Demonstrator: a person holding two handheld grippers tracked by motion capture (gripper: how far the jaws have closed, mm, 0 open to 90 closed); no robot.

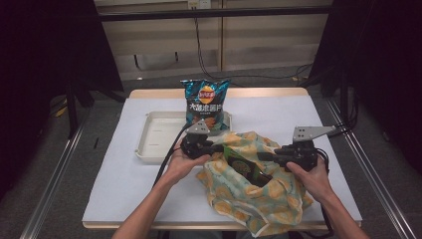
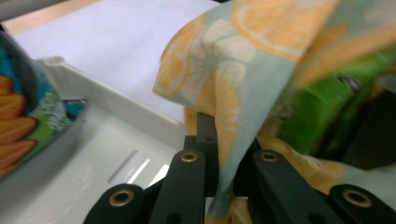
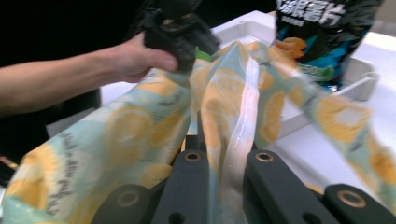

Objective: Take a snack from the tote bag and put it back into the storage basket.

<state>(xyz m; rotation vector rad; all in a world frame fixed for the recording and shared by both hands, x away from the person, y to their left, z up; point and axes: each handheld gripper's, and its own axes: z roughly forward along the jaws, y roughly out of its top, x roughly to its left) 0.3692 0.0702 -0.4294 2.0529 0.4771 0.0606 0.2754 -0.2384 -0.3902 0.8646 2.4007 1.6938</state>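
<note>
A cloth bag (image 1: 259, 199) printed with orange slices on pale teal lies at the table's front right, its mouth held up between my two grippers. My left gripper (image 1: 219, 148) is shut on the left side of the rim; in the left gripper view the fabric (image 2: 224, 70) runs down between its jaws (image 2: 224, 140). On the right side of the rim my right gripper (image 1: 266, 157) is shut too, with cloth (image 3: 140, 130) pinched between its jaws (image 3: 224, 140). A green packet (image 1: 244, 167) sits inside the open mouth, blurred in the left gripper view (image 2: 317, 112).
A dark blue crisp bag (image 1: 205, 104) stands upright in a white tray (image 1: 154, 139) just behind the left gripper. A white sheet (image 1: 124, 189) covers the table. Black frames and cables stand beyond the table's sides.
</note>
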